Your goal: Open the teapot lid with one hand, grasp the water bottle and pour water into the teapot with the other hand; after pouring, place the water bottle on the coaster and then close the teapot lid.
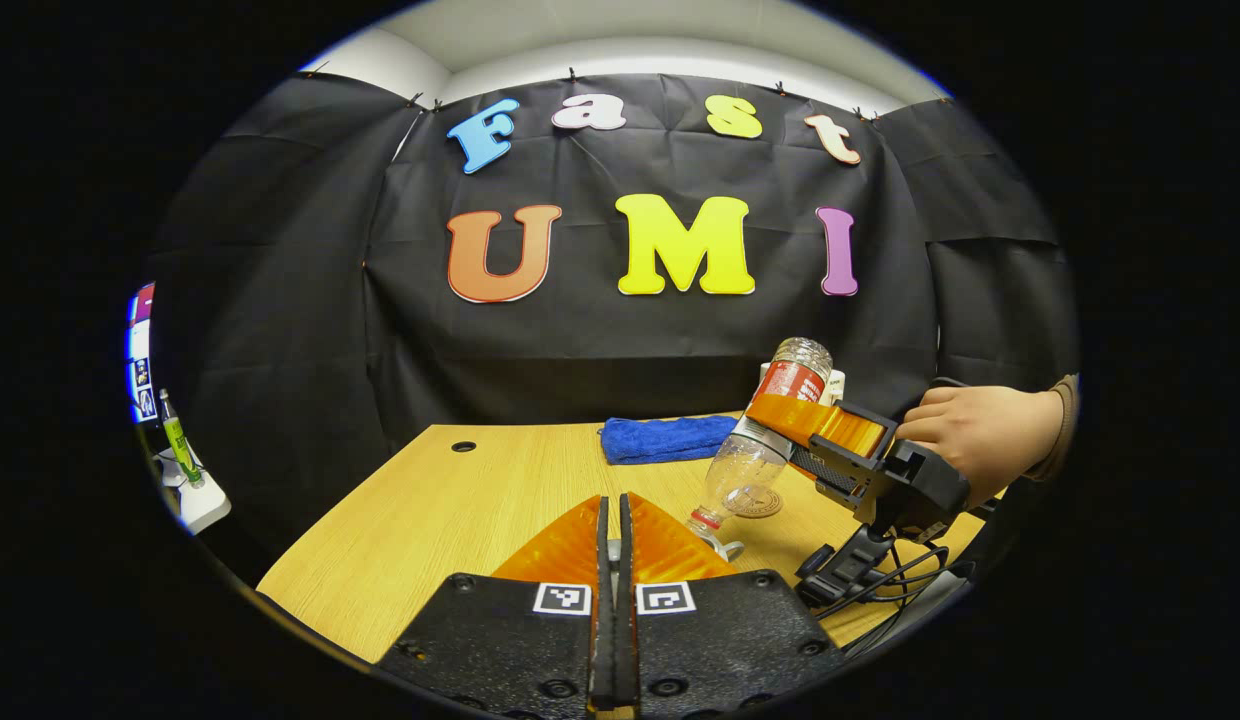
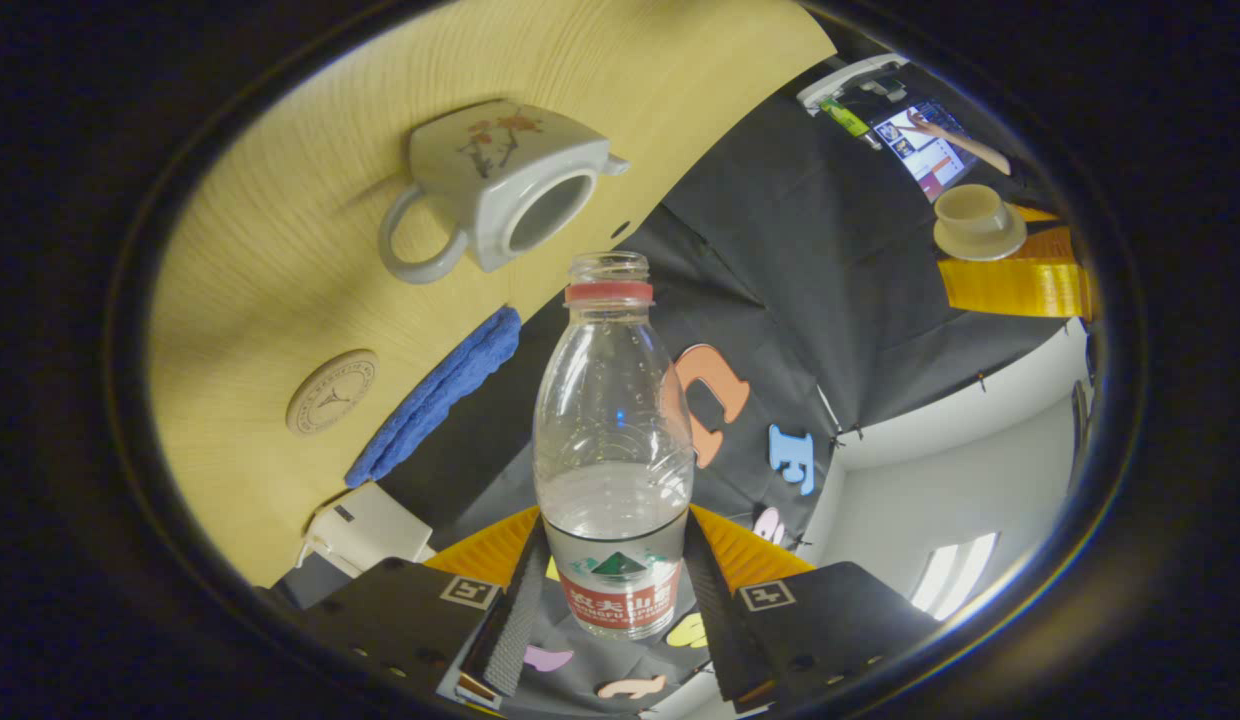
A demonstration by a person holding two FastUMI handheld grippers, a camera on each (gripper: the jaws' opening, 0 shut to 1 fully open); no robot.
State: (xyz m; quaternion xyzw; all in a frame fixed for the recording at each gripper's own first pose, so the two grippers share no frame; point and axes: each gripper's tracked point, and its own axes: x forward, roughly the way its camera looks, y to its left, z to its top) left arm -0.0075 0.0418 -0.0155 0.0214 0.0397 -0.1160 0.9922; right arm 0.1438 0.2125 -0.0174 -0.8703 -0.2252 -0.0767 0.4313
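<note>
The bottle [image 2: 613, 440] is tipped over, its open mouth aimed at the table [image 2: 280, 300], a little to the side of the open teapot [image 2: 500, 185]. The right gripper [image 2: 610, 590] squeezes its label end with 2 fingers. The left gripper [image 1: 610, 560] is clenched on the lid [image 2: 977, 218], held well away. The coaster [image 2: 332, 391] lies near the teapot.

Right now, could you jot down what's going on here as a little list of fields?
Right tongs: shut on the water bottle, tipped neck-down toward the table
Left tongs: shut on the teapot lid, held up off the pot
Teapot: open, on the wooden table
Coaster: bare, beside the blue cloth
Bottle cap: off
</note>
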